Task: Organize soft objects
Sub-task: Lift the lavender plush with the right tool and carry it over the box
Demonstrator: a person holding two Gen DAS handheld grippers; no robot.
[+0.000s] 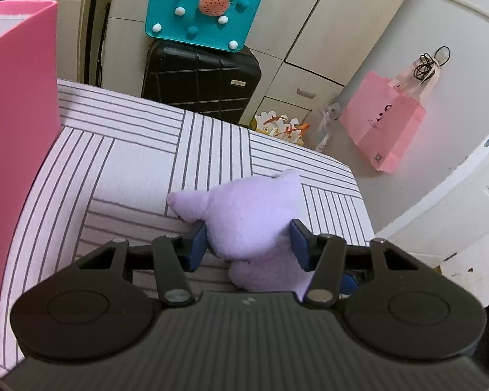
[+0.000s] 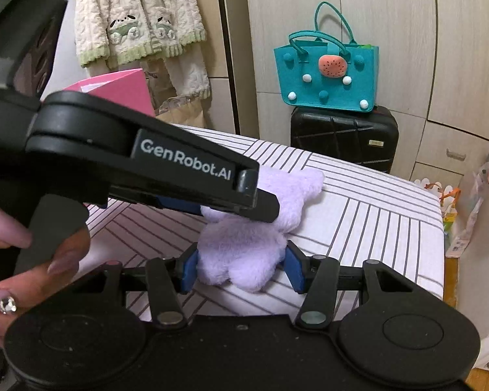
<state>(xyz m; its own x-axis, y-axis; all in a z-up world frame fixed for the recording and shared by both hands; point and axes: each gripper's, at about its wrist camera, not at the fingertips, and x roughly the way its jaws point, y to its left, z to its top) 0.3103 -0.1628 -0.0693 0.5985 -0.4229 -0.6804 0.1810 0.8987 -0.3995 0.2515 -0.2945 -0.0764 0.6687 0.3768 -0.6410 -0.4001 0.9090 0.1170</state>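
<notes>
- Gripping the lilac plush toy (image 1: 254, 215) from both ends is how I read this: it lies on the striped bed cover (image 1: 130, 150), and both tools sit over it.
- My left gripper (image 1: 248, 239) has its blue pads on either side of the toy's upper part, pressing into the fleece, so I call it clamped on the toy.
- My right gripper (image 2: 241, 270) straddles the lower, lobed end; its pads touch the pile on both sides and dent it a little. I judge that a grip too, though a light one.
- In the right wrist view the toy's long axis runs away from me and to the right, pointed ears at the far end, feet between my right pads.
- From that view the left tool crosses over the toy's middle from the left; a hand (image 2: 13, 260) holds its handle at the frame edge.
- Both tools are on the toy, so neither is nearer. I would guess the coming move depends on lifting both ends together.
- The pink box (image 1: 16, 114) stands just left of the bed cover, on the left tool's side; it may be the destination, but I cannot confirm that.
- Fleece is fluffy and yielding, the body floppy and flat; it will likely sag between the two grips.
</notes>
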